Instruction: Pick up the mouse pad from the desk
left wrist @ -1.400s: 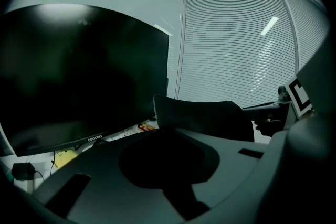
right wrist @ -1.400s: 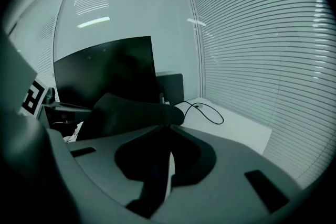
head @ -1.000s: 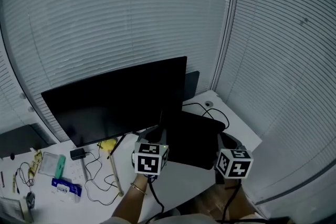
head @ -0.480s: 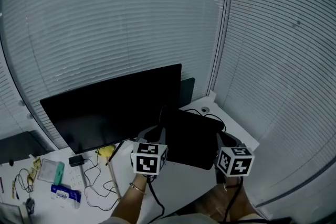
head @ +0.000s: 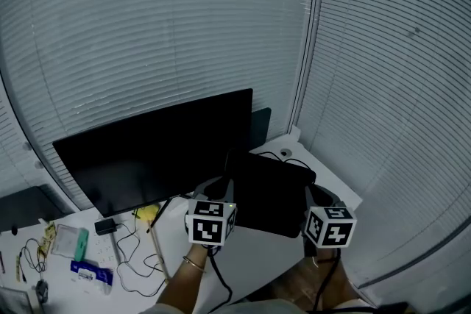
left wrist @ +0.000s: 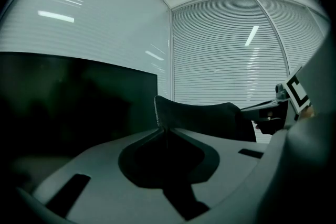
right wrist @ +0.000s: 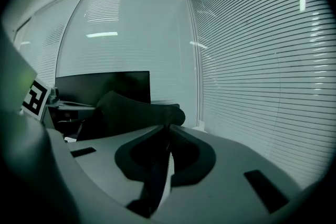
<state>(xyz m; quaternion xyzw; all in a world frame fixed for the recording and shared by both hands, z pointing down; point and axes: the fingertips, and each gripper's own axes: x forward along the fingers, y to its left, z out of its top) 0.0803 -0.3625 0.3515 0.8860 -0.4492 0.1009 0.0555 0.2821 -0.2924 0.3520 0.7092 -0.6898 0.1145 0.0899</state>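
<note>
Above the table, the mouse pad hangs between the left claw and right claw, each clenched on an edge, and both should rise evenly so it doesn't sag.

Closed blinds cover both corner walls behind a white desk.

No word, brand or number can be read anywhere: the left cube on the left hand-held gripper and the right cube on the right hand-held gripper bear only black-and-white square marker patterns, and the print on the blue-and-white packet on the tabletop is too small to read.
</note>
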